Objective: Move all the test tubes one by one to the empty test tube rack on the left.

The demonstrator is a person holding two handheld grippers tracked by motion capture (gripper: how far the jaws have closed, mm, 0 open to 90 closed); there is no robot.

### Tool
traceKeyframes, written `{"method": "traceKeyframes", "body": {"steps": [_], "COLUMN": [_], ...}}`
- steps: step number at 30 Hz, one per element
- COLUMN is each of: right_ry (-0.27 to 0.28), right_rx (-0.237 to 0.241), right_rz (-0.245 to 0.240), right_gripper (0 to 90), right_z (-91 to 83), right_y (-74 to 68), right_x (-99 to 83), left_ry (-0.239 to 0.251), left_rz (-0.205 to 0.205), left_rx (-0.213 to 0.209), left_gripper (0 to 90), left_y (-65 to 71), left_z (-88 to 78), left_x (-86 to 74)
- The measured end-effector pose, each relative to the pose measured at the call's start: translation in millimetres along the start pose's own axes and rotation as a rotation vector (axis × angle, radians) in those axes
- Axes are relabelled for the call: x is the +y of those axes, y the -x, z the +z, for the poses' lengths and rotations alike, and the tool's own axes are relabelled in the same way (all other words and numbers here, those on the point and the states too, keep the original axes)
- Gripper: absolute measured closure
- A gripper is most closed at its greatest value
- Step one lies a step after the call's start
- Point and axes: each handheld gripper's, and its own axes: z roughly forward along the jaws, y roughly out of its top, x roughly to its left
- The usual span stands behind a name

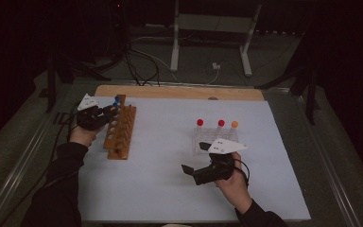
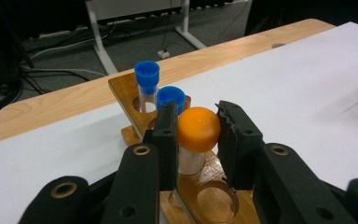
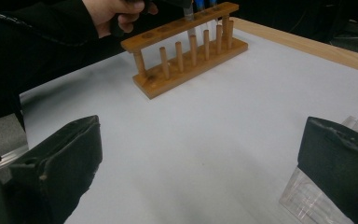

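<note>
Wooden rack (image 1: 119, 126) stands at the table's (image 1: 170, 189) left in the high view, the left gripper (image 1: 105, 112) at its far end, the right gripper (image 1: 189, 171) near the clear rack (image 1: 199, 144). Left gripper view: jaws clamp the orange-capped tube (image 2: 197, 135), standing in the rack behind two blue-capped tubes (image 2: 147, 81). Right gripper view: jaws spread wide, nothing between.

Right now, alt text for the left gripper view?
The left gripper clamps an orange-capped tube over a hole of the wooden rack. Two blue-capped tubes stand in the rack behind, on a white table sheet.
</note>
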Motion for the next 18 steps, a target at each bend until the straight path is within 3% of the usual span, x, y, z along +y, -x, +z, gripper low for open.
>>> {"method": "traceKeyframes", "body": {"steps": [12,18], "right_ry": [0.012,0.01], "right_rx": [-0.013,-0.036], "right_rz": [0.004,-0.002], "right_gripper": [0.0,0.0], "right_z": [-3.6,-5.9], "right_y": [2.7,6.2], "right_x": [1.6,2.8], "left_ry": [0.027,0.045], "left_rz": [0.021,0.018], "left_rx": [-0.051,-0.133], "left_gripper": [32.3,15.9], "left_y": [19.9,37.9], "left_z": [-27.3,-39.1], "left_x": [2.6,1.4]}}
